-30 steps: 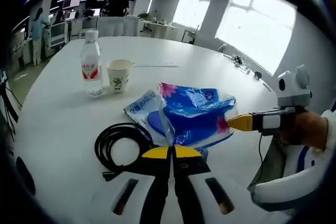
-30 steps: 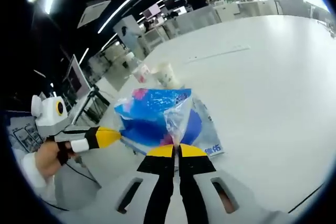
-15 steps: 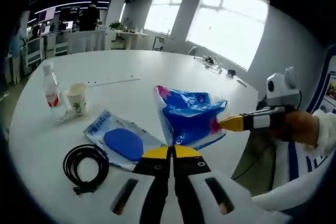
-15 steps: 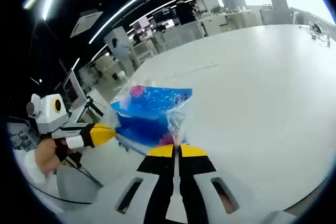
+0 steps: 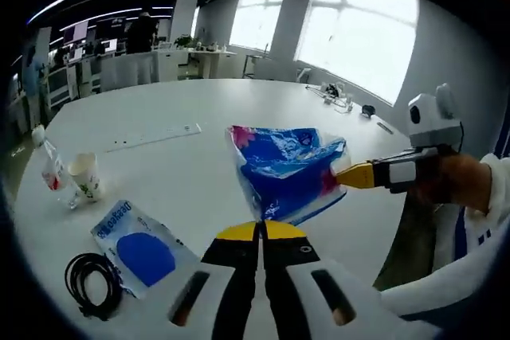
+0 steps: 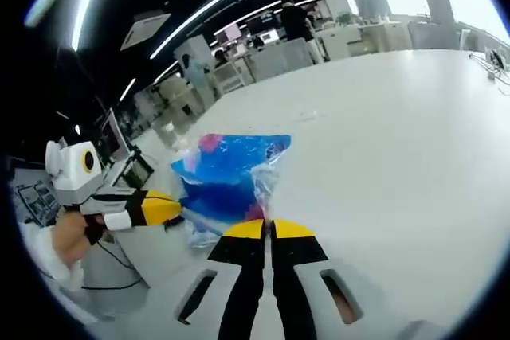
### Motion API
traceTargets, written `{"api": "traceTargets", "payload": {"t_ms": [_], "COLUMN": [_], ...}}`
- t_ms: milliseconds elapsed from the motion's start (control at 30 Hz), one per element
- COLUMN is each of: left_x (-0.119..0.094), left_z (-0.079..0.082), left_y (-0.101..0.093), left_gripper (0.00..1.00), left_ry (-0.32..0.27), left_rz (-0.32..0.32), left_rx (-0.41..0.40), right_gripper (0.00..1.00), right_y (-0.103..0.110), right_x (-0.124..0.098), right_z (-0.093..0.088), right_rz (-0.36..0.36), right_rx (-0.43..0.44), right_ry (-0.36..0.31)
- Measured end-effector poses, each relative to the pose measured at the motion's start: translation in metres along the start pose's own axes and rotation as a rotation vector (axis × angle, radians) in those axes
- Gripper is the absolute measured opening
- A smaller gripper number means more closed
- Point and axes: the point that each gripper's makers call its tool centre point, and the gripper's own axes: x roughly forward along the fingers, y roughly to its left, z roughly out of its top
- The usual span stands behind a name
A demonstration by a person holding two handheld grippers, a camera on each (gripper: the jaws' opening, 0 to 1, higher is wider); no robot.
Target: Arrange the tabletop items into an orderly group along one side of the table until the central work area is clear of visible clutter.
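Note:
A blue and pink plastic bag [image 5: 285, 170] hangs in the air above the white table [image 5: 199, 165], stretched between both grippers. My left gripper [image 5: 260, 227] is shut on the bag's lower corner. The right gripper [image 5: 356, 175] comes in from the right, a hand behind it, and pinches the bag's other edge. In the right gripper view the same bag [image 6: 231, 177] rises from my shut right gripper [image 6: 269, 225], and the left gripper [image 6: 155, 208] holds its left side. A white and blue mask pack [image 5: 139, 249] lies flat on the table to the lower left.
A coiled black cable [image 5: 92, 285] lies beside the mask pack. A water bottle [image 5: 49, 167] and a paper cup [image 5: 84, 178] stand at the left edge. A long white strip [image 5: 155, 134] lies farther back. Small items [image 5: 343, 102] sit by the far right edge.
Both grippers have carried the bag up and away from the mask pack, which now lies apart at the lower left. The bottle, cup and cable stay where they were.

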Motion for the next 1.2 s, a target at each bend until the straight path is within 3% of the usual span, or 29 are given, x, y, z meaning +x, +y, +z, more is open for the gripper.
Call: {"api": "traceTargets", "payload": {"t_ms": [67,233,533,900,1100,1200], "left_x": [0.012,0.03,0.038,0.073,0.093,0.103], "left_z": [0.005,0.008,0.026,0.044,0.045,0.038], "left_y": [-0.012,-0.029,0.005,0.035,0.043,0.05], "left_gripper": [0.0,0.0,0.0,0.0,0.0,0.0], "left_ry": [0.001,0.04,0.054,0.076,0.095,0.118], "left_rz": [-0.003,-0.015,0.011,-0.036,-0.054,-0.061], "left_rx": [0.004,0.049,0.044,0.041,0.032,0.023], "right_gripper": [0.0,0.0,0.0,0.0,0.0,0.0], "right_y": [-0.021,-0.042,-0.037,-0.051,-0.071,-0.077], "right_x": [-0.002,-0.002,0.027,0.058,0.08,0.093], "right_z": [0.008,0.021,0.029,0.06,0.063,0.067], "right_rz": [0.01,0.019,0.035,-0.01,-0.031,-0.033], "right_rx": [0.002,0.034,0.041,0.029,0.049,0.029], "right_ry": [0.001,-0.017,0.006,-0.008,0.026,0.036]}}
